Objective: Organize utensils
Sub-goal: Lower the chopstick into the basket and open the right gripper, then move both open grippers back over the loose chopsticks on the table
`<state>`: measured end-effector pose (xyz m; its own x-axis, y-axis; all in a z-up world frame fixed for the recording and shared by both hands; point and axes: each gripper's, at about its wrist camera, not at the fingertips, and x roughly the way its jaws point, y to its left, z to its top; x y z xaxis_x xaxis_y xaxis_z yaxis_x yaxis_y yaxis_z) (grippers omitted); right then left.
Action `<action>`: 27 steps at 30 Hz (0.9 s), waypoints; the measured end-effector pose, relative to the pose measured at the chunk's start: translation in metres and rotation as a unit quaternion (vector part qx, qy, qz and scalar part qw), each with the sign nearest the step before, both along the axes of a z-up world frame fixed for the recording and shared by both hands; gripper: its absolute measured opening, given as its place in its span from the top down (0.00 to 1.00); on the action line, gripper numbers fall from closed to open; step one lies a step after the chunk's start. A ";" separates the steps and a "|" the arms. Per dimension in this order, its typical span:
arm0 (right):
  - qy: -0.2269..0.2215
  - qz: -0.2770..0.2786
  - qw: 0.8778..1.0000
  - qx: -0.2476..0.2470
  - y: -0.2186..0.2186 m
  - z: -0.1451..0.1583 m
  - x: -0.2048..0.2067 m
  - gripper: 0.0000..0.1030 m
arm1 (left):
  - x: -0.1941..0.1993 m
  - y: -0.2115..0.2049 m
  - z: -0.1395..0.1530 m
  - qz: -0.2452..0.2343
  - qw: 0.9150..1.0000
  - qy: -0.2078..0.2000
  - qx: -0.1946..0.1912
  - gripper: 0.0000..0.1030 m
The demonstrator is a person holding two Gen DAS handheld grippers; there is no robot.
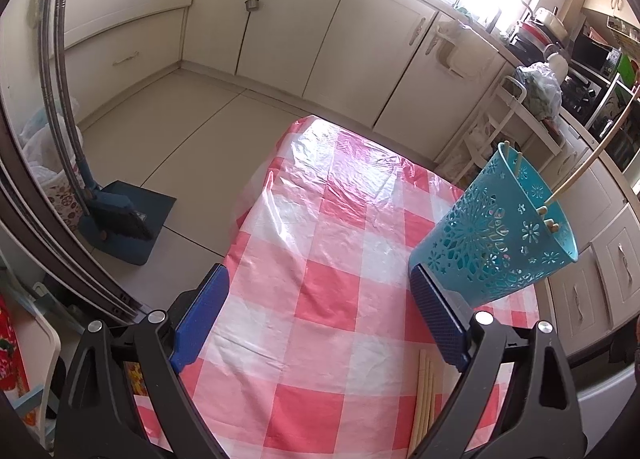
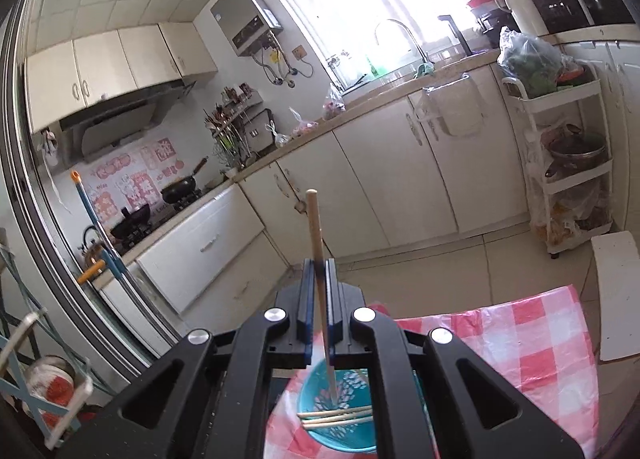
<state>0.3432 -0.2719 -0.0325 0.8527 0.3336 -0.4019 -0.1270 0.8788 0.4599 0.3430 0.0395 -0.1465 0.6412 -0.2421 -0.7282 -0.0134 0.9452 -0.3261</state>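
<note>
The right gripper (image 2: 319, 271), clenched on a pale wooden chopstick (image 2: 316, 227), should centre its tip over the perforated teal plastic holder (image 2: 320, 391) before releasing.

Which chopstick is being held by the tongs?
The chopstick pinched upright in the right tongs, tip dipping into the blue cup. Others sit loose in the cup or lie on the table.

Wrist views (both over tablecloth (image 1: 320, 259))
</note>
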 end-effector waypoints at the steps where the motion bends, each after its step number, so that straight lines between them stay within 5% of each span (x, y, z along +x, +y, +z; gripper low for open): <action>1: 0.009 0.000 1.000 -0.015 0.003 -0.008 0.002 0.94 | 0.000 0.000 0.000 0.000 1.000 0.000 0.000 0.15; 9: 0.098 0.017 0.992 -0.078 0.021 -0.064 0.017 0.94 | -0.002 -0.005 0.003 0.004 1.000 -0.016 0.025 0.15; 11: 0.097 0.018 0.992 -0.081 0.023 -0.065 0.013 0.91 | -0.003 -0.005 0.005 0.004 0.999 -0.021 0.034 0.15; 13: 0.089 0.013 0.993 -0.082 0.023 -0.060 0.003 0.78 | -0.004 -0.006 0.006 0.004 0.999 -0.025 0.041 0.15; 21: 0.059 -0.006 0.995 -0.085 0.022 -0.052 -0.065 0.76 | -0.008 -0.001 0.012 0.010 0.998 -0.035 0.048 0.15; 27: 0.158 0.021 0.984 -0.080 0.040 -0.121 -0.113 0.76 | -0.012 -0.003 0.014 0.007 0.997 -0.042 0.061 0.15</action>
<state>0.2305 -0.2318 -0.1532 0.6637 0.2776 -0.6946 -0.0385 0.9400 0.3389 0.3311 0.0366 -0.1325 0.7036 -0.1463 -0.6954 -0.0041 0.9777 -0.2099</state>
